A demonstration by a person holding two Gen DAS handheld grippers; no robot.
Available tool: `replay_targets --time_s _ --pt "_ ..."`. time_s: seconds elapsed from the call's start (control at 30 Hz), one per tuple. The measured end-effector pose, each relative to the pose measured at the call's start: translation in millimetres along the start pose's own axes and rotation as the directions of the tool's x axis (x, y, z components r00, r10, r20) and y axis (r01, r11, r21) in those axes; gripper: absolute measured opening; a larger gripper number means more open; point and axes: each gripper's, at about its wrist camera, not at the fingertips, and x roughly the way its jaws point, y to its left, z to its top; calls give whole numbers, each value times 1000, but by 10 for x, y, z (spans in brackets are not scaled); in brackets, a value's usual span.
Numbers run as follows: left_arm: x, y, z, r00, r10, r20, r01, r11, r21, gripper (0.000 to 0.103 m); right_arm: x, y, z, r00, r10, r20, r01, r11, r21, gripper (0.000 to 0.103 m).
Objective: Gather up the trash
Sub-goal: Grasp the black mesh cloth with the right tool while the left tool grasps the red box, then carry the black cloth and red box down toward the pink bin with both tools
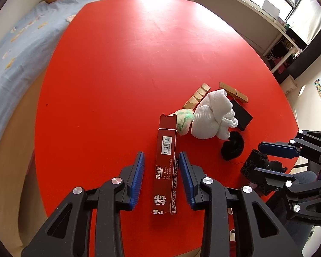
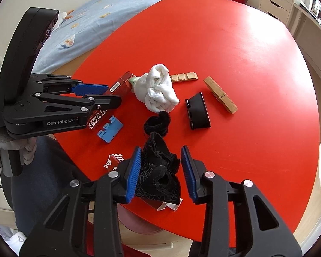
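The left gripper point(image 1: 161, 180) stands astride a long dark-red cardboard box point(image 1: 165, 167) lying flat on the round red table point(image 1: 128, 64); its blue pads flank the carton with red tabletop showing on both sides, so the jaws are apart and not pressing. The right gripper point(image 2: 160, 171) straddles a crumpled black mesh cloth point(image 2: 160, 175) at the near table edge; its left pad seems to touch the fabric, the right pad stands clear, so I cannot tell whether it pinches. Clutter crowds the carton's far end: a green-and-white fuzzy wad point(image 1: 184, 121) touches it, a bunched white sock point(image 1: 214, 115) lies just beside, and a black fluffy ring point(image 2: 157, 123) sits between sock and mesh cloth. Beyond these lie a notched pale wooden strip point(image 2: 184, 77), a large wooden clothespin point(image 2: 220, 95) and a black plastic clip point(image 2: 198, 111). A small blue plastic piece point(image 2: 110, 129) and a red printed scrap point(image 2: 114, 160) rest near the edge. The table's far half is bare red surface; a bed with a light-blue cover point(image 1: 17, 49) borders its left rim.
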Motion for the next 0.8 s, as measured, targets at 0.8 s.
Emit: replay_targets --time_s 0.8 --pt "-376 -15 -107 995 -14 100 12 1000 24 15 -342 -195 -2 992 -8 126 -2 996 84 12"
